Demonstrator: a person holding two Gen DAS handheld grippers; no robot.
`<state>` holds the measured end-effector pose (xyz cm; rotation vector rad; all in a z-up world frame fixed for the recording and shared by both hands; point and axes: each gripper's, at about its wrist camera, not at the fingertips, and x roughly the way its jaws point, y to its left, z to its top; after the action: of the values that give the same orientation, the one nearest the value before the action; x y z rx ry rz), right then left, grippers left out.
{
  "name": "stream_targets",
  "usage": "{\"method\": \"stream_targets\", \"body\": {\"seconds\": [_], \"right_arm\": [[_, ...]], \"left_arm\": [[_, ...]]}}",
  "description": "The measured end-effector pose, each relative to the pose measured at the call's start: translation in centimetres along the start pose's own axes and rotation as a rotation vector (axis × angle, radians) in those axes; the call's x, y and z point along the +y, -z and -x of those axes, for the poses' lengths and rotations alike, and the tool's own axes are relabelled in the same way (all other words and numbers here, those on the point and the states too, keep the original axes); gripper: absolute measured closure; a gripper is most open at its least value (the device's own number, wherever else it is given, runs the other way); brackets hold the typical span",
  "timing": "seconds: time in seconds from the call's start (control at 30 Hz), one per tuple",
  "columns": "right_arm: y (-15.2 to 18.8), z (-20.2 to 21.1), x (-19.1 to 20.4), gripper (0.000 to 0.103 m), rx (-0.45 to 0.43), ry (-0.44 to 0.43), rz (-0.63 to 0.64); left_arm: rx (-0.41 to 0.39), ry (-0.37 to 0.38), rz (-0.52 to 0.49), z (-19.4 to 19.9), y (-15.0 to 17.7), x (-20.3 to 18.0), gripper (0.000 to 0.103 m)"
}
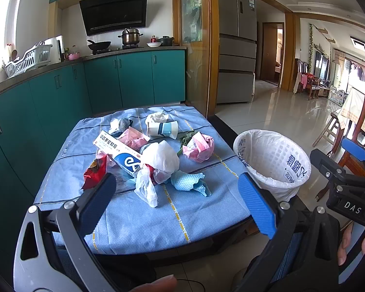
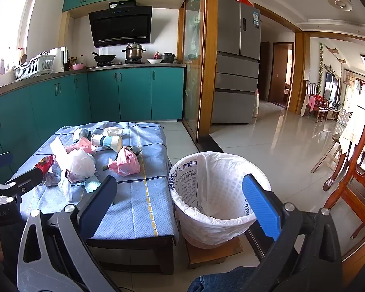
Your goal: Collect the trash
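You are holding both grippers, left gripper and right gripper, spread wide and empty; pinch the light, crumpling white plastic bag at frame center by its bunched top.

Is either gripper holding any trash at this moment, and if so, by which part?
Nothing is held. The left gripper and right gripper are both open and empty; the trash pile lies untouched on the table.

The left gripper is held level with its jaws spread wide and nothing between them. The right gripper sits just beside it, jaws equally wide and bare. Fingers of the person's right hand curl round its handle.
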<state>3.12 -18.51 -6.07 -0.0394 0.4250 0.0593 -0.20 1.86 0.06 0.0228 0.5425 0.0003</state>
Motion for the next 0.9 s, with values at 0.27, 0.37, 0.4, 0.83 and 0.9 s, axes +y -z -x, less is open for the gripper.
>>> {"method": "stream_targets", "body": {"seconds": [0.27, 0.37, 0.4, 0.83, 0.9], "right_arm": [[0.05, -0.12, -0.02, 0.003, 0.006, -0.001, -0.001], [0.03, -0.11, -0.01, 0.003, 0.005, -0.001, -0.001], [0.04, -0.1, 0.02, 0.003, 0.004, 0.001, -0.001], [0.06, 0.08, -0.09, 0.003, -0.003, 0.009, -0.002], [0.07, 0.11, -0.09, 0.003, -0.004, 0.009, -0.002]], "left_arm": [[0.005, 0.0, 0.001, -0.08, 0.18, -0.05, 0.003], [0.007, -0.001, 0.001, -0.14, 0.26, -0.1, 0.003], [0.008, 0.0, 0.001, -0.17, 0.28, -0.12, 0.003], [0.015, 0.004, 0.004, -0.43, 0.45, -0.14, 0.003], [0.015, 0.003, 0.003, -0.42, 0.46, -0.15, 0.003]]}}
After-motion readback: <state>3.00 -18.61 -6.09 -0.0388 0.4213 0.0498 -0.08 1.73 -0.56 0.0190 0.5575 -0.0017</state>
